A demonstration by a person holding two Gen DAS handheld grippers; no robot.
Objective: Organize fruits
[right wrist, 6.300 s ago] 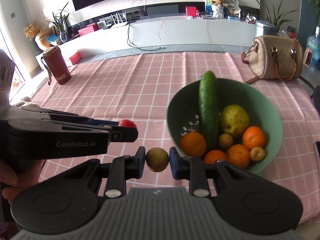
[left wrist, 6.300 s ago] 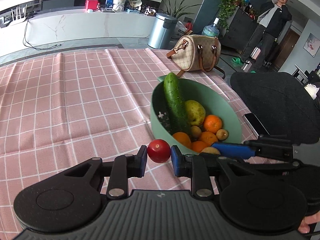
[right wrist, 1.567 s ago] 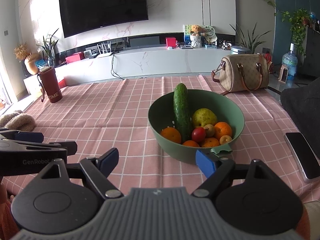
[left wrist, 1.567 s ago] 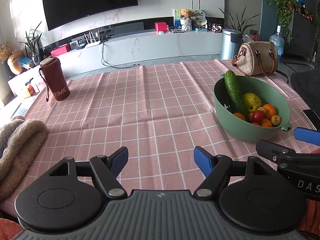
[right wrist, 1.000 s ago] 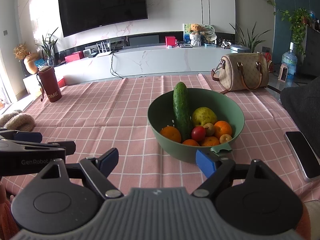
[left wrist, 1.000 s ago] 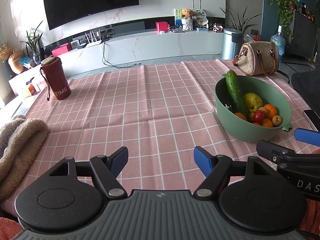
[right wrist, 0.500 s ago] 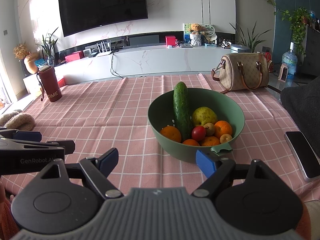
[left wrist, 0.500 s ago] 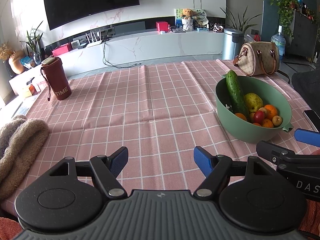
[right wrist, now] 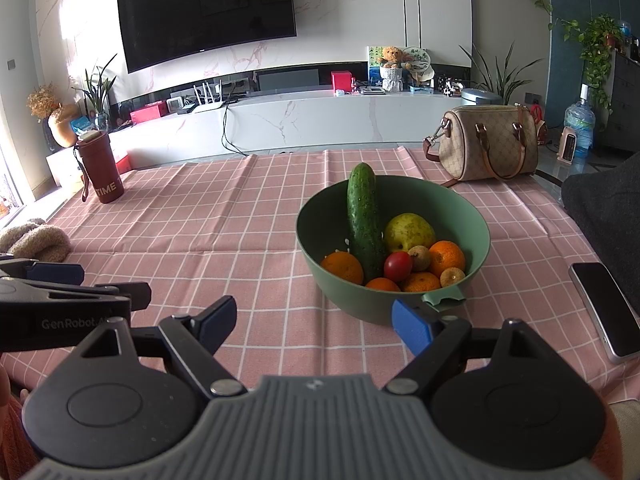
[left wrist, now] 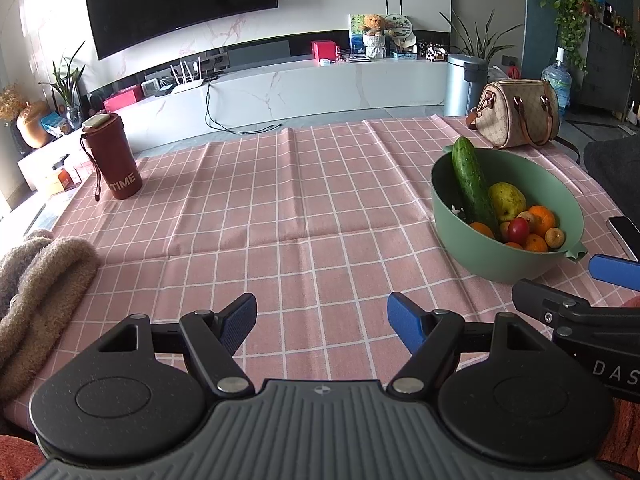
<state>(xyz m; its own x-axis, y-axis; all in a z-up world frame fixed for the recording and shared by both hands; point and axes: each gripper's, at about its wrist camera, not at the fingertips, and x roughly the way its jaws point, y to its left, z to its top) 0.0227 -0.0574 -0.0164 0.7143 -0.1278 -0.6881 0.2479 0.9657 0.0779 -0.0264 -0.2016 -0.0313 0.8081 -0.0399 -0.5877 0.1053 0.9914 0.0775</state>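
Every fruit is sitting in the green bowl; nothing is lying loose. The left gripper and right gripper are hanging apart, empty.

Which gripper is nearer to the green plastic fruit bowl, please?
Right. The right gripper sits just before the green plastic fruit bowl; the left gripper is farther left.

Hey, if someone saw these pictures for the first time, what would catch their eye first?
Probably the green bowl on the pink checked tablecloth, with a long cucumber leaning on its far rim above a pear, oranges and a red tomato. Next, the left gripper and right gripper, both open and empty in the foreground.
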